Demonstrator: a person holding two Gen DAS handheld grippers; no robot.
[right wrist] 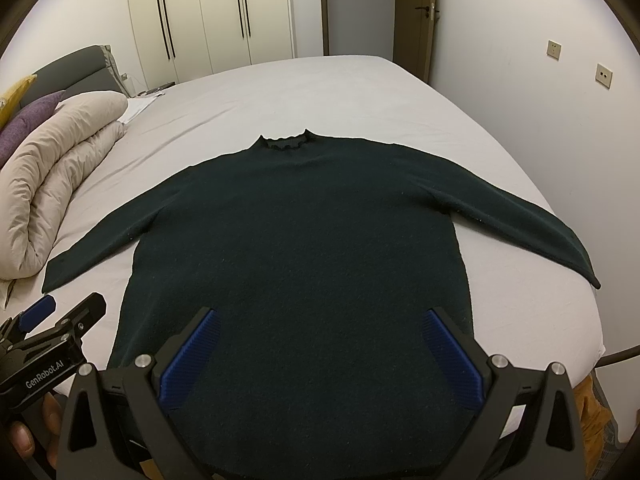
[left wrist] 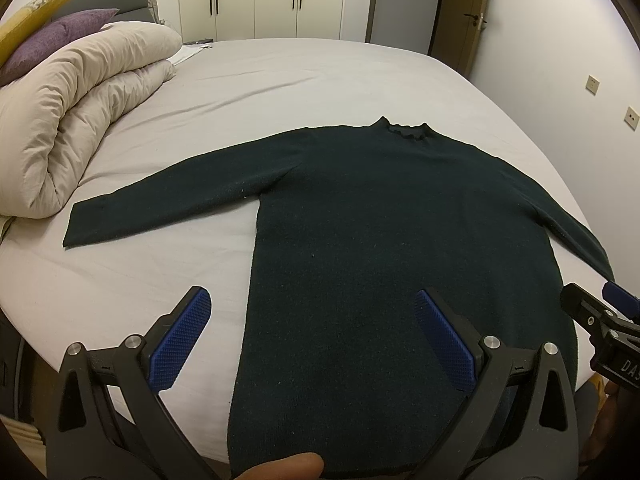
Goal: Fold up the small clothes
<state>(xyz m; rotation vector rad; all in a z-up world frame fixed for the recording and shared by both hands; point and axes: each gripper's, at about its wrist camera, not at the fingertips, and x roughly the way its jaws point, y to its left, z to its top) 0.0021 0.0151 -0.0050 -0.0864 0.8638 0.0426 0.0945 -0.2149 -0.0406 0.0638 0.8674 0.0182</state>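
A dark sweater is seen laid flat and face up on a pale bed, collar pointing away from the cameras and hem hanging near the front edge of the mattress. Both sleeves are spread outward, so that the garment's long axis runs straight ahead from the grippers while the sleeves cross it from side to side.

The left gripper is held low over the hem, its blue-padded jaws wide apart and nothing caught between them; its left pad is placed over bare sheet, its right pad over the knit. The right gripper is likewise held with its jaws fully spread and empty, both pads set above the lower body of the sweater. No fold is yet made.

The left sleeve is stretched toward a rolled beige duvet and is judged the nearer reach for the left gripper; its cuff lies just beside the duvet. The right sleeve is run out to the bed's right edge, on the right gripper's side. A first fold is likely to be decided by that symmetry: each sleeve lies forward and outward of its own gripper, well apart from the pads.

Purple and yellow cushions are stacked behind the duvet, and white wardrobe doors are visible beyond the bed.
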